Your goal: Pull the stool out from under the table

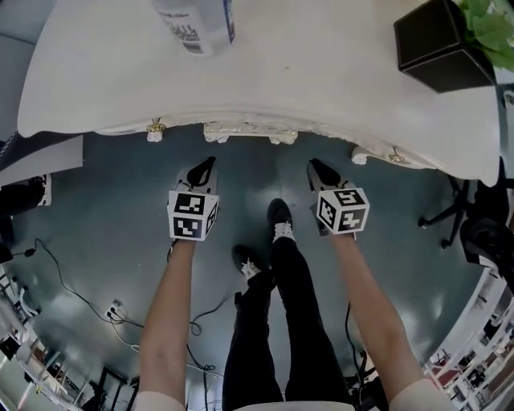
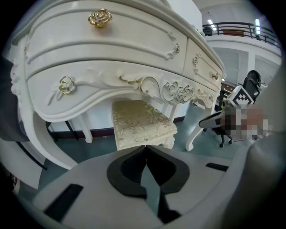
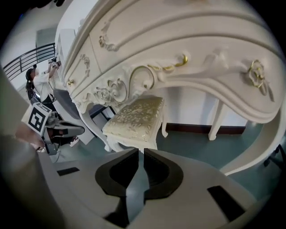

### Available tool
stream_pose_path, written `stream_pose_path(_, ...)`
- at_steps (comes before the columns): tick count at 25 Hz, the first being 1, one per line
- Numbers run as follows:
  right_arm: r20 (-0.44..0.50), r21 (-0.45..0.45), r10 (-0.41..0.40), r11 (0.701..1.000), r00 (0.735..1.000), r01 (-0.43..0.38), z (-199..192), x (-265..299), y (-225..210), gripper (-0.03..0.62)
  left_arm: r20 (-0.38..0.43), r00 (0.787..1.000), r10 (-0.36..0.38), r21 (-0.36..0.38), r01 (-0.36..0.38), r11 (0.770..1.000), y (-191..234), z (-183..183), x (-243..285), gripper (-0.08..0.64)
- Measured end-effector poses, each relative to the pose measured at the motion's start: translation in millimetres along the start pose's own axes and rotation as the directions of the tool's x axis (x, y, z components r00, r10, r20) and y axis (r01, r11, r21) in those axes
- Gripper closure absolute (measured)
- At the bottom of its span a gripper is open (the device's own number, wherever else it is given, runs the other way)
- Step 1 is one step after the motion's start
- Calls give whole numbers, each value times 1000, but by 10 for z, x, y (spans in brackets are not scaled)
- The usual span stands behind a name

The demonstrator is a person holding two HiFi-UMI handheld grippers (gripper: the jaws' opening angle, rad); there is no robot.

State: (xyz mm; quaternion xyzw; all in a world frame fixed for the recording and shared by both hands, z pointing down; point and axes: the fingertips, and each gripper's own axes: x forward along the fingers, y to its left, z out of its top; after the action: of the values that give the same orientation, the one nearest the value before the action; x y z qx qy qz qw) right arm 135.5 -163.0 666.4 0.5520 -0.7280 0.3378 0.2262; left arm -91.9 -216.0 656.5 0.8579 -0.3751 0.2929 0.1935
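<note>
A cream stool with a gold-patterned cushion [image 2: 140,121] [image 3: 136,117] stands tucked under the ornate white table [image 1: 265,72] [image 2: 107,58] [image 3: 178,49]. In the head view the tabletop hides the stool. My left gripper [image 1: 206,166] [image 2: 146,157] is shut with nothing between its jaws, just short of the table's front edge and aimed at the stool's near side. My right gripper [image 1: 317,168] [image 3: 139,160] is also shut and empty, beside the left one, apart from the stool.
A black planter [image 1: 446,44] with a green plant sits at the tabletop's right end; a clear bottle [image 1: 197,24] stands at its far middle. The person's legs and shoes [image 1: 279,221] stand between the grippers. An office chair [image 1: 466,217] is to the right. Cables [image 1: 120,309] lie on the floor.
</note>
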Motion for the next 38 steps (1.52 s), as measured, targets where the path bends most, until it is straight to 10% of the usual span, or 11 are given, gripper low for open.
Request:
stream_pose_path(8,-72,-139,63,988,995,-73,-248,656,-22,418,59,998,-23,-68,27,997,84,-311,456,530)
stream_pose_path(18,-108,-165,106,979,989,-123,-419,1263,-201,319,14,1000,-9,-53,10,999,521,-657,938,242)
stream_pose_path(30,-205,-273,73,953,976,-129,-623,1733,-247,298,-125,989,-79,134,96,986,579,-1001,1575,233)
stream_pose_path(38,-228,-294,7,953,974,-75,-684,1762,-349,341,-132,991,-27,113,42,993,647,-1004,1630,268)
